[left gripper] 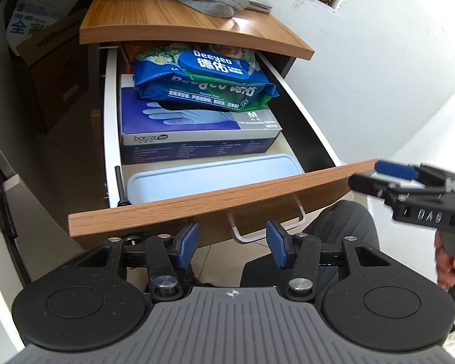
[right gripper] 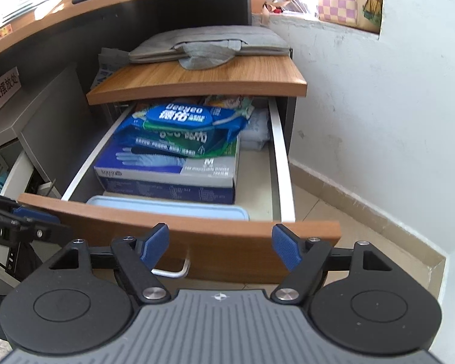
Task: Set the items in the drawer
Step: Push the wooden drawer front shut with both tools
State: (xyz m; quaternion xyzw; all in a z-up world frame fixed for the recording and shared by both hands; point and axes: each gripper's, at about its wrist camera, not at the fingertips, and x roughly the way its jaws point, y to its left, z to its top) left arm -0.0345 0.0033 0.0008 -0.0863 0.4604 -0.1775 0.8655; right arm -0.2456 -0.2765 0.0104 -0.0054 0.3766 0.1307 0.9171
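under wooden cabinet top (right gripper: 215, 79), drawer (left gripper: 215, 200) pulled out. inside: wipes pack (left gripper: 203, 75) on top of glove box (left gripper: 197, 127) at far end, pale blue lid (left gripper: 215, 179) near front panel. left gripper (left gripper: 232, 244) before drawer front, fingers apart, empty. right gripper (right gripper: 221, 247) likewise apart, empty, near metal handle (right gripper: 173, 270). grey bag (right gripper: 209, 45) atop cabinet.
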